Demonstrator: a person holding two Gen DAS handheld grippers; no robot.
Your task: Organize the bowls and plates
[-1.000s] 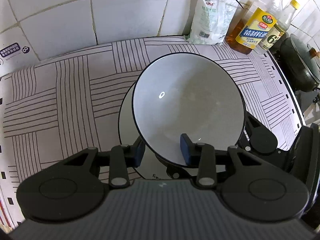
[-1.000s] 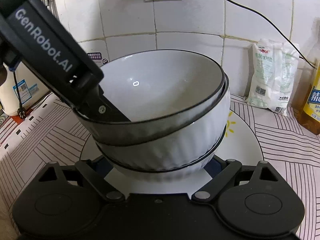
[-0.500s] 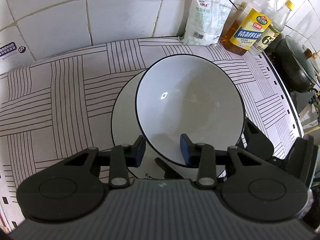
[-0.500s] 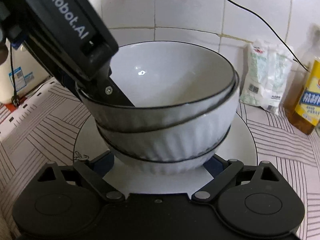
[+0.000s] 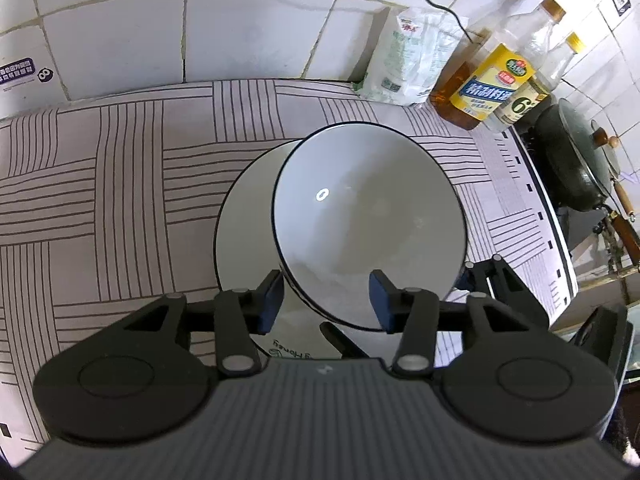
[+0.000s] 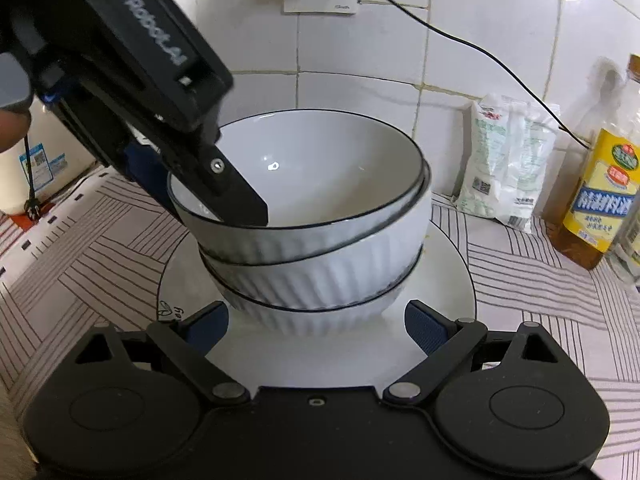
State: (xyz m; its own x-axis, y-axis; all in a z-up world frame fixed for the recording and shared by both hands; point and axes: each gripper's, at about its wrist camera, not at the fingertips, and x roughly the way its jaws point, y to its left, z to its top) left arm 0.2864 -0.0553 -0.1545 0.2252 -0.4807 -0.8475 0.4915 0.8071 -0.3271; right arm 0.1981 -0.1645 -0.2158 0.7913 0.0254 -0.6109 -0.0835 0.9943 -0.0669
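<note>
Three white ribbed bowls with black rims are nested in a stack (image 6: 320, 268) on a white plate (image 6: 448, 292). From above, the top bowl (image 5: 372, 220) hides the ones below, and the plate (image 5: 244, 216) shows at its left. My left gripper (image 5: 326, 300) is open with its jaws straddling the top bowl's near rim; one finger (image 6: 236, 196) reaches inside the bowl. My right gripper (image 6: 316, 328) is open, its blue pads on either side of the stack's base above the plate. It also shows in the left wrist view (image 5: 486, 276).
The striped counter cloth (image 5: 120, 184) runs to the tiled wall. A white bag (image 6: 504, 168) and oil bottles (image 6: 600, 192) stand at the back right. A dark wok (image 5: 576, 160) sits on the stove at far right. A white appliance (image 6: 36, 164) stands at left.
The left gripper's jaws have opened wider around the top bowl's rim. The right gripper has backed off a little, and the stack looks smaller in its view.
</note>
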